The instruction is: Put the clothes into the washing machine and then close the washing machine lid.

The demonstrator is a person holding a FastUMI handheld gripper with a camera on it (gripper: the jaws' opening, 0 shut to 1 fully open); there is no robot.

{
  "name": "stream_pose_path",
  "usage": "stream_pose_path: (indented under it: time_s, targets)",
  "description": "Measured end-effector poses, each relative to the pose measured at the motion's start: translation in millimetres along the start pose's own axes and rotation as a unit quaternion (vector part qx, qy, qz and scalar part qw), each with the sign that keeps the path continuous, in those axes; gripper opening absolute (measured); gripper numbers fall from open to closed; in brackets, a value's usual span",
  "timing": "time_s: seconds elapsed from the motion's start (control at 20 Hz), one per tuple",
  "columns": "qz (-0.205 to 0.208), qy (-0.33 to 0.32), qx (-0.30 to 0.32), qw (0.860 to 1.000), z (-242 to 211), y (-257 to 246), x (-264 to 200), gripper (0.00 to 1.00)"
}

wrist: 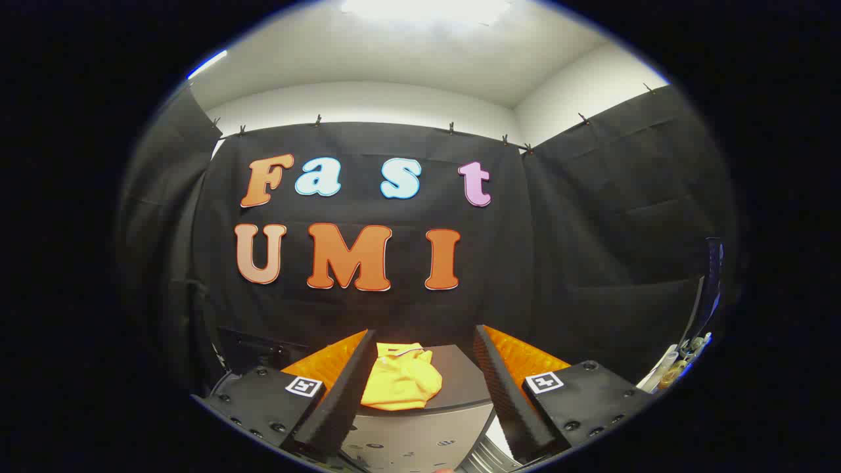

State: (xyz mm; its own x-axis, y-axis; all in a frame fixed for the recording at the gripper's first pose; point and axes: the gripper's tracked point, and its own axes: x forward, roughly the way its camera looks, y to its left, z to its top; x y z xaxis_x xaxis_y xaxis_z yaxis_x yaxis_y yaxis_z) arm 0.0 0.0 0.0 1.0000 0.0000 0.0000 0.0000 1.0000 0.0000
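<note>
A yellow garment [402, 382] lies bunched on a dark flat top [460, 381] of a grey unit, ahead of the fingers and seen in the gap between them. My gripper [420, 381] is open, its two fingers [341, 394] spread wide to either side with nothing pressed between them. The grey front of the unit [420, 437] shows below the garment. A curved ribbed metal rim [486, 453] shows beside the right finger, low down.
Black cloth walls close the booth behind and on both sides. To the far right stands an upright dark panel [709, 289] with some small bottles and white items [677, 364] at its foot.
</note>
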Motion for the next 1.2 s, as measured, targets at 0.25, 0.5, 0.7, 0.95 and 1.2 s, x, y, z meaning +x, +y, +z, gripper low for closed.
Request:
stream_pose_path:
  time_s: [0.25,0.5,0.7,0.95,1.2]
  targets:
    - [0.002,0.008,-0.011,1.0,-6.9,13.1,9.1,0.97]
    - [0.004,0.02,-0.002,1.0,-14.1,14.7,12.8,0.97]
    - [0.005,0.019,0.0,1.0,-13.2,12.9,6.5,0.97]
    - [0.002,0.017,0.008,1.0,-9.2,6.2,0.4,0.97]
    - [0.001,0.022,0.01,1.0,-9.3,1.7,-2.6,0.97]
